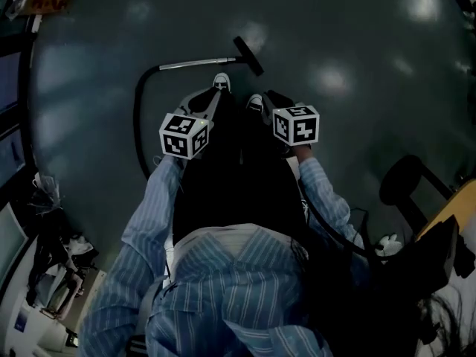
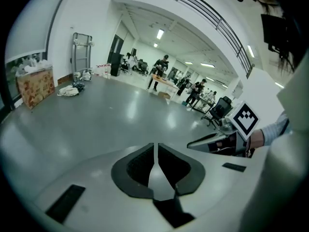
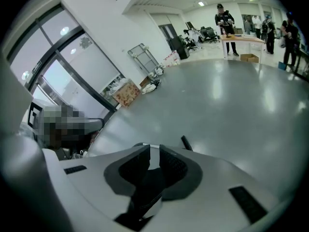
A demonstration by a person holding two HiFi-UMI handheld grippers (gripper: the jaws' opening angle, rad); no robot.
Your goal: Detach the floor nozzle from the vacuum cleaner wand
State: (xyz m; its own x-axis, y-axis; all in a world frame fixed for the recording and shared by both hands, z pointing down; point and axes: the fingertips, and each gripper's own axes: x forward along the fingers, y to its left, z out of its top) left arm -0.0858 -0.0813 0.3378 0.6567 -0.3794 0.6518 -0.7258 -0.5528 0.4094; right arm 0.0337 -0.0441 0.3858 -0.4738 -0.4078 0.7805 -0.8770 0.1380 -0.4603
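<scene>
Hovering closed and empty, the left tongs (image 2: 155, 151) and right tongs (image 3: 150, 151) sit well short of the floor nozzle (image 1: 248, 56), which lies ahead of them on the floor at the end of the wand (image 1: 197, 64); tugging it without steadying that smooth wand would probably just drag both along.

Left tool (image 2: 155, 153) and right tool (image 3: 150, 154) point downward side by side, jaws together, empty.

The floor (image 1: 357, 36) is smooth, glossy grey and mirrors the ceiling lights. The vacuum wand (image 1: 197, 63) is bright polished metal, and its floor nozzle (image 1: 248, 55) looks like matt black plastic. The shirt sleeve (image 1: 152, 214) is striped cloth. The left gripper (image 2: 154, 146) is smooth pale plastic with dark ribbed pads (image 2: 140, 166).
</scene>
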